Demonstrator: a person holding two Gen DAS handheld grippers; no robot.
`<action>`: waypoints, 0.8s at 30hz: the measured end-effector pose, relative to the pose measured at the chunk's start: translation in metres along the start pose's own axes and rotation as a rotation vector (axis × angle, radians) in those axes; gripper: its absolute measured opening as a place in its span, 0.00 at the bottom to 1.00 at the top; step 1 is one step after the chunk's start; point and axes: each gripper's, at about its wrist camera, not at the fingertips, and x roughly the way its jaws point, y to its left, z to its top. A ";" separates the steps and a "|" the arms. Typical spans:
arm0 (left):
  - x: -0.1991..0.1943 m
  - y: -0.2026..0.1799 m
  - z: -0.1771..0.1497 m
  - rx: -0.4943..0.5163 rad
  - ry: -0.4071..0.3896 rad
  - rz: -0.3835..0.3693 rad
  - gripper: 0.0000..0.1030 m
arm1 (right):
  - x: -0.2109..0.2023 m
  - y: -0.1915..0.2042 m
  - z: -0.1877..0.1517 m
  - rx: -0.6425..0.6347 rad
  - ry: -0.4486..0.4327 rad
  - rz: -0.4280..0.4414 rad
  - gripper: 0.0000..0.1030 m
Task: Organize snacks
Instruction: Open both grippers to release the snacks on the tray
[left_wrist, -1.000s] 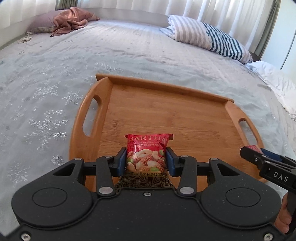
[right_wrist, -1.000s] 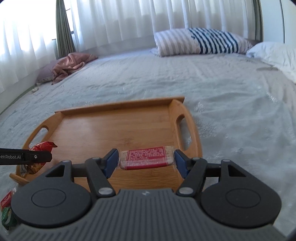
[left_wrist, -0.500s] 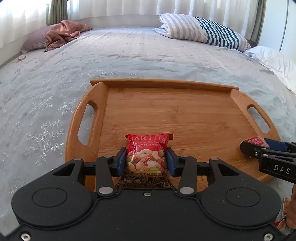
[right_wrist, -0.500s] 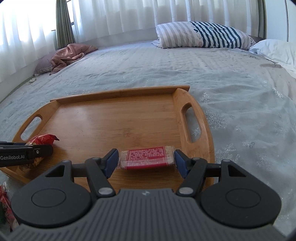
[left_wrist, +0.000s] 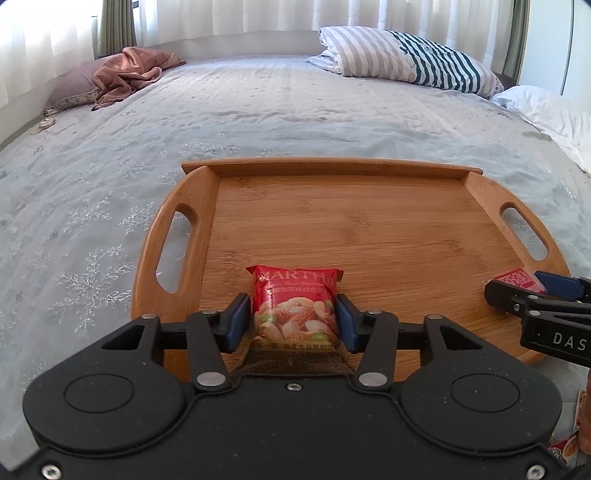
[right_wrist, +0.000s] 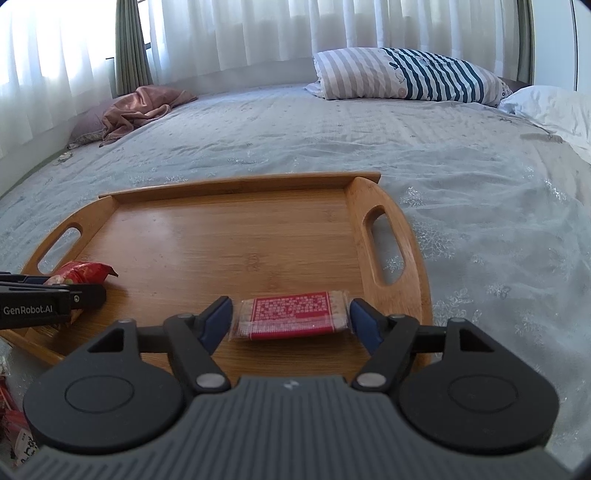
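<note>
While both hover over the tray's near edge, we hold the soft, crinkly nut bag mid-body in left gripper jaws; right gripper jaws clamp the stiff, crushable cracker pack endwise.

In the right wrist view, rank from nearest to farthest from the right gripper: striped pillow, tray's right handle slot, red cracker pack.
1. Red cracker pack, between the right gripper's fingers.
2. Tray's right handle slot, just ahead, right.
3. Striped pillow, far end of the bed.

Left tool: black speckled body, blue pads, silver pivot screws, lower frame.
Right tool: grey ribbed housing, black linkages, blue pads.
Markings: "GenRobot.AI", "DAS".
</note>
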 end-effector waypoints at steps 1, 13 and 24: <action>0.000 0.000 0.000 -0.002 -0.002 -0.001 0.50 | -0.001 0.000 0.000 0.002 -0.001 -0.001 0.83; -0.037 0.009 -0.003 -0.010 -0.063 -0.005 0.81 | -0.025 0.004 -0.001 -0.015 -0.048 -0.009 0.93; -0.083 0.020 -0.025 -0.044 -0.110 -0.007 0.88 | -0.060 0.012 -0.012 -0.035 -0.092 0.013 0.98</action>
